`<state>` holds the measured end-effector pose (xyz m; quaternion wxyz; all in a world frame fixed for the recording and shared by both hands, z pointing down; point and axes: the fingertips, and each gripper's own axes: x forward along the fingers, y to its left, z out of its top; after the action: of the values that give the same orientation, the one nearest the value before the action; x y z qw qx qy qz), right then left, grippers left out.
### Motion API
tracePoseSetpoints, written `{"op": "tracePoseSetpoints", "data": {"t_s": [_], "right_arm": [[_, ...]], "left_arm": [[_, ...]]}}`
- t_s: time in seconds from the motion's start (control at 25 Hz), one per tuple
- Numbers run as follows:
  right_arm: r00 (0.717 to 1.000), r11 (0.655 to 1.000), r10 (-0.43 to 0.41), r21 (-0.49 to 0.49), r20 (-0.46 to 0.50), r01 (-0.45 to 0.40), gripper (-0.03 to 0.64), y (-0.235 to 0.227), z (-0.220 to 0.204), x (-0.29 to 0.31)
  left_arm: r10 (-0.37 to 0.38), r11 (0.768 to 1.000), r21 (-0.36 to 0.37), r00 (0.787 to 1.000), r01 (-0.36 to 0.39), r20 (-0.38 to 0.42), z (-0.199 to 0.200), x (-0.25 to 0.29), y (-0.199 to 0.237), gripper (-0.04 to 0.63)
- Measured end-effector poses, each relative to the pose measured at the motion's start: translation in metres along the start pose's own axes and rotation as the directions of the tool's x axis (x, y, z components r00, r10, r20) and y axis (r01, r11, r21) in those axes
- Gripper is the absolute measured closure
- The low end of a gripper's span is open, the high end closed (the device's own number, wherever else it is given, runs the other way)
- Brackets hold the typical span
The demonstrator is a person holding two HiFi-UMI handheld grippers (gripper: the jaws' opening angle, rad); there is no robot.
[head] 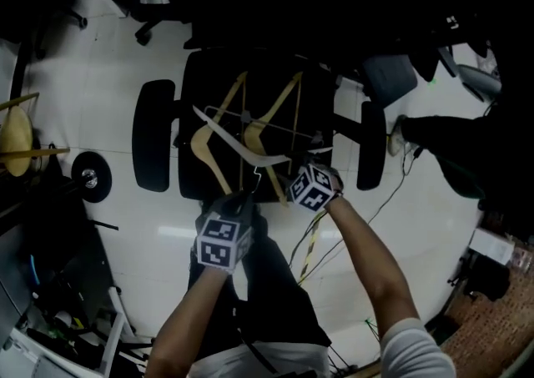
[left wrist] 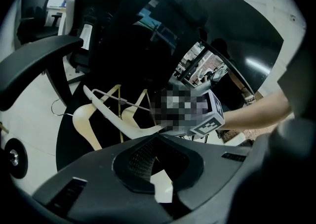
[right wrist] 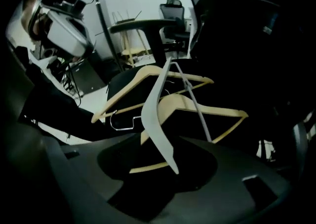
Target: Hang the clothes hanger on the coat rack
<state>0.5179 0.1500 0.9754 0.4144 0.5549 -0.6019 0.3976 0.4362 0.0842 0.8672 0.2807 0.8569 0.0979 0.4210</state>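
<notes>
At right gripper point(right wrist: 159, 183) jaws — white hanger point(right wrist: 151, 114) (tip)

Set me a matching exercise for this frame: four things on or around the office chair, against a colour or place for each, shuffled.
Things:
1. white hanger
2. wooden hangers
3. armrest
4. seat

Descriptions:
A. black, beside the seat, nothing on it
B. lies across the top of the pile
C. black, under all the hangers
D. pale tan, beneath the white one

Pairs: 1-B, 2-D, 3-A, 4-C
</notes>
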Motion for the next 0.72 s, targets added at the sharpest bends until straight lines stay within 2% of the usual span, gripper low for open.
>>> {"op": "tracePoseSetpoints", "data": {"t_s": [0.16,0.4,0.6,0.72], "right_arm": [[0.999,0.987,-0.001,-0.161,-0.052,-0.007,0.385,-0.005,-0.007,0.018],[0.996,0.970,0.035,-0.238,-0.088,-0.055,0.385,-0.005,-0.014,0.041],[0.993,0.944,0.023,-0.325,-0.114,-0.059,0.388,-0.005,-0.021,0.059],[0.993,0.913,0.026,-0.401,-0.113,-0.069,0.447,0.000,-0.022,0.058]], "left_arm": [[0.007,0.999,-0.039,1.000,-0.007,0.007,-0.015,0.015,-0.002,0.604],[0.036,0.993,-0.110,0.999,-0.033,0.028,-0.033,0.030,0.001,0.604],[0.059,0.988,-0.142,0.997,-0.053,0.039,-0.040,0.036,0.006,0.604],[0.069,0.986,-0.154,0.997,-0.062,0.041,-0.045,0.033,0.007,0.604]]}}
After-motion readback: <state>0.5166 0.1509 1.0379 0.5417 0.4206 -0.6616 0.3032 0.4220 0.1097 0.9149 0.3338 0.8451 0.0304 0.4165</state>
